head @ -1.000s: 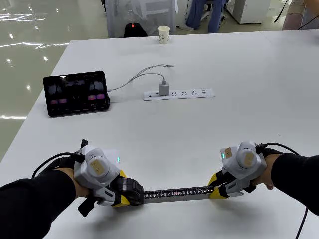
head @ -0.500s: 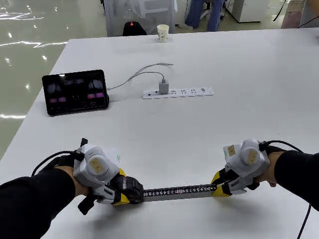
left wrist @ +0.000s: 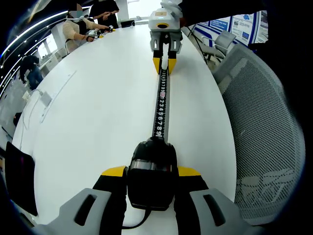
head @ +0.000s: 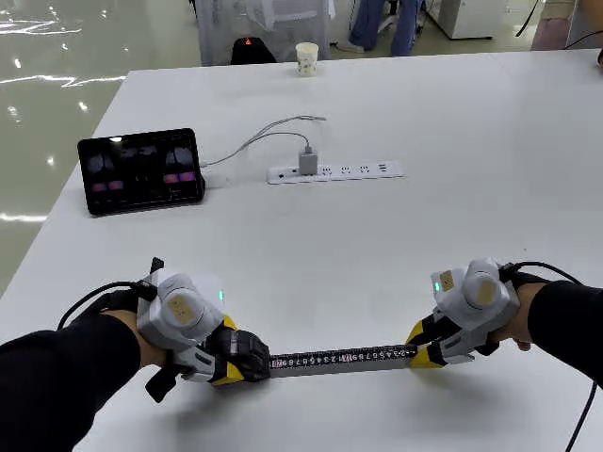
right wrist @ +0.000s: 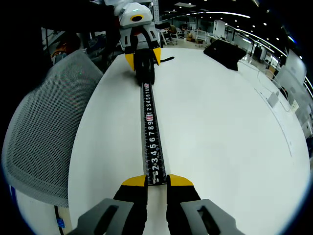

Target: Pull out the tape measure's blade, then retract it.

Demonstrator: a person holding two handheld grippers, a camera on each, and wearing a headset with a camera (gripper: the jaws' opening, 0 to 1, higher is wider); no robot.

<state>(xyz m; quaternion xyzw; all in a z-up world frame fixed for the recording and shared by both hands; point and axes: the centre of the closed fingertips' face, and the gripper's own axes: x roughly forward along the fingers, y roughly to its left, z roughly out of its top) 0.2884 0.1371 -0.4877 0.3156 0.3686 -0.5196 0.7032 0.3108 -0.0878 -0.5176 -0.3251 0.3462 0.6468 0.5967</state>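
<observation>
The black tape measure case lies near the table's front edge, with my left gripper shut on it. Its numbered blade runs out flat along the white table to my right gripper, which is shut on the blade's tip. In the right gripper view the case sits at the far end between the left gripper's yellow-tipped jaws. In the left gripper view the right gripper holds the blade's far end.
A black tablet stands at the left. A white power strip with a plugged charger and cable lies mid-table. A paper cup stands at the far edge. A mesh chair is beside the table's near edge.
My right gripper has moved rightwards with the blade's tip, so more blade is drawn out. The left gripper and the case have stayed put.
</observation>
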